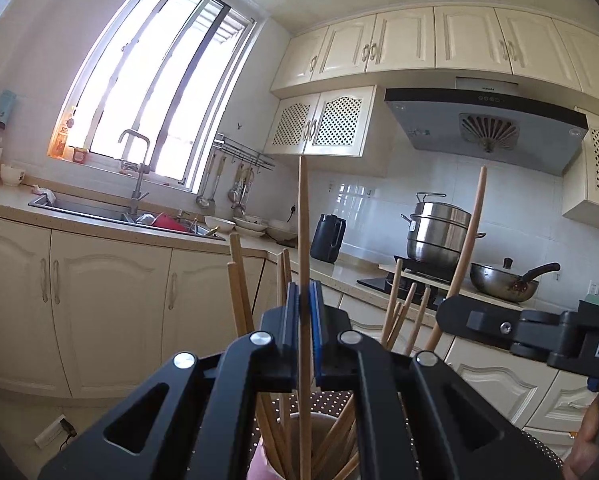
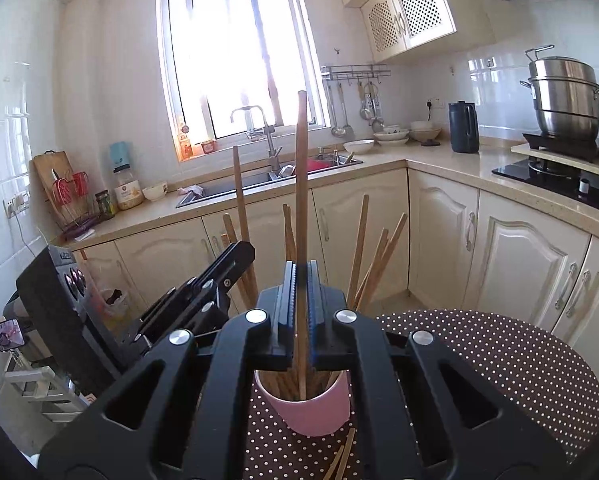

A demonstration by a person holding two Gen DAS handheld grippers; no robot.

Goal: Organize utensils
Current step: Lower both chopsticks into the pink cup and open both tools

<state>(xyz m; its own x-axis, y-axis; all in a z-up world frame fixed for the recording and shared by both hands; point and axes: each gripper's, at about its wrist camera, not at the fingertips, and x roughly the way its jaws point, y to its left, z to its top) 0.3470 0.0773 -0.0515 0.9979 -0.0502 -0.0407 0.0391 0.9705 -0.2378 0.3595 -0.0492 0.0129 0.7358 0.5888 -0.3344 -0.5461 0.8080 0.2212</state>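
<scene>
Black left gripper (image 1: 304, 304) fingers closed on one upright wooden chopstick (image 1: 303, 216), black right gripper (image 2: 300, 284) fingers closed on another upright wooden chopstick (image 2: 301, 168), both standing in pink round cup (image 2: 311, 412), near edge of brown white-dotted tabletop (image 2: 499, 360), loose chopsticks (image 2: 341, 460) lying beside cup.

Only the white letters "DA" can be read, on the right tool's (image 1: 499, 326) black body at the left wrist view's edge; other labels are too blurred.

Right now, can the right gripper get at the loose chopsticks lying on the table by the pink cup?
Probably not yet: the right gripper is shut on an upright chopstick over the pink cup; loose chopsticks lie below it.
</scene>
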